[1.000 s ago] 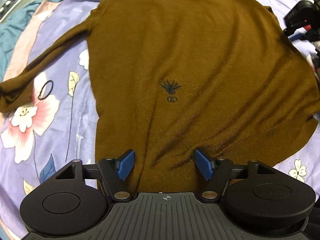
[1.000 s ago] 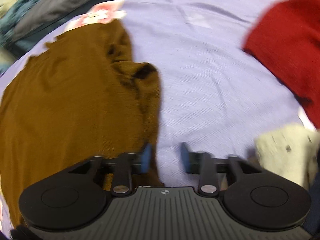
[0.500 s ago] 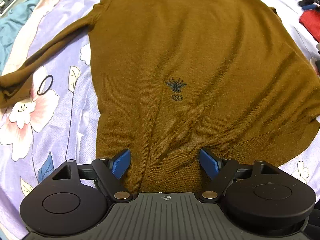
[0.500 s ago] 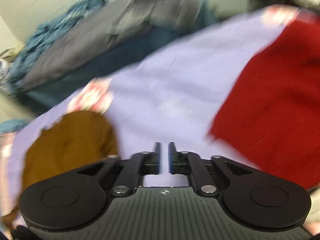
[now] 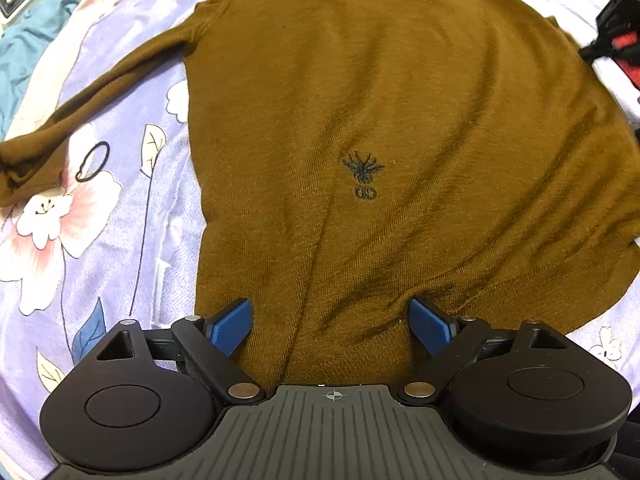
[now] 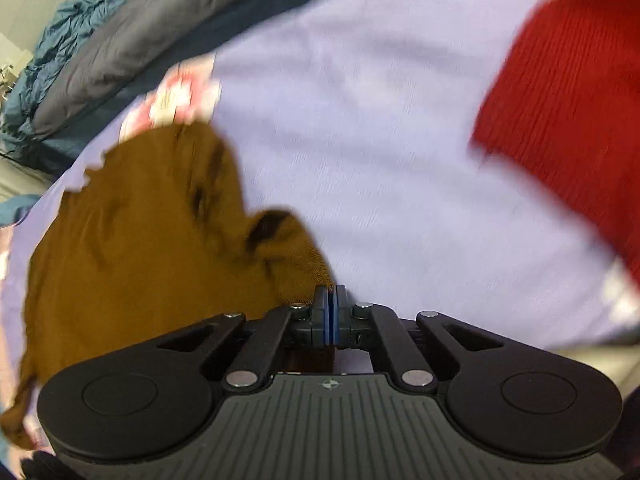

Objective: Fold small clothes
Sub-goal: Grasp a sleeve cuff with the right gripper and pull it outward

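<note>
A brown long-sleeved sweater (image 5: 380, 120) with a small dark bee logo lies spread flat on the lilac floral bedsheet (image 5: 120, 240). Its left sleeve (image 5: 80, 120) stretches out to the left. My left gripper (image 5: 330, 320) is open, with its blue pads over the sweater's bottom hem. In the right wrist view my right gripper (image 6: 330, 304) is shut on a bunched edge of the brown sweater (image 6: 140, 240), which it lifts off the sheet. That view is blurred by motion.
A black hair tie (image 5: 92, 161) lies on the sheet beside the left sleeve. A red knit garment (image 6: 572, 100) lies to the right of the sweater. Grey and blue bedding (image 6: 100, 52) is piled at the far edge of the bed.
My right gripper has closed from open to shut and now grips the sweater's edge. Its view swung up and back down. My left gripper has opened slightly wider and barely moved.
</note>
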`<control>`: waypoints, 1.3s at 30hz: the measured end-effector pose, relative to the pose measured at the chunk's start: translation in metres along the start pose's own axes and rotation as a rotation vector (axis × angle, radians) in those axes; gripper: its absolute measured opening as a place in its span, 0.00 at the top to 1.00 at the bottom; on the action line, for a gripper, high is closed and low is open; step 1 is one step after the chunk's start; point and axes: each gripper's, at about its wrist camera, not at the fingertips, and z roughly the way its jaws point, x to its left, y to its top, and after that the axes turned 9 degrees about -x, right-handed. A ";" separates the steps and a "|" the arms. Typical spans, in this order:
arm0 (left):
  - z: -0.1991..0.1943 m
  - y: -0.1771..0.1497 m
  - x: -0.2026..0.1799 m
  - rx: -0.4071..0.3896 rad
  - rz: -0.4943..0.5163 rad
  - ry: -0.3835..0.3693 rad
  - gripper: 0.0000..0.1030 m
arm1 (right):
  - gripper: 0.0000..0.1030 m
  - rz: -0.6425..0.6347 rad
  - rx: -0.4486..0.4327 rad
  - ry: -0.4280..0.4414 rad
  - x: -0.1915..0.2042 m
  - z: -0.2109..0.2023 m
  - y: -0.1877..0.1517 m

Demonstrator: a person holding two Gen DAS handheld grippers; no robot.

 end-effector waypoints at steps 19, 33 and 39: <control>-0.001 0.011 0.005 0.019 -0.017 -0.025 0.00 | 0.38 0.014 0.114 -0.057 -0.015 -0.022 0.006; -0.020 0.049 -0.012 -0.052 0.017 -0.074 0.00 | 0.96 -0.790 -0.230 -0.456 0.000 -0.051 0.049; -0.022 0.043 -0.028 -0.041 0.061 -0.098 0.00 | 0.70 -0.995 -0.292 -0.970 -0.100 -0.056 0.126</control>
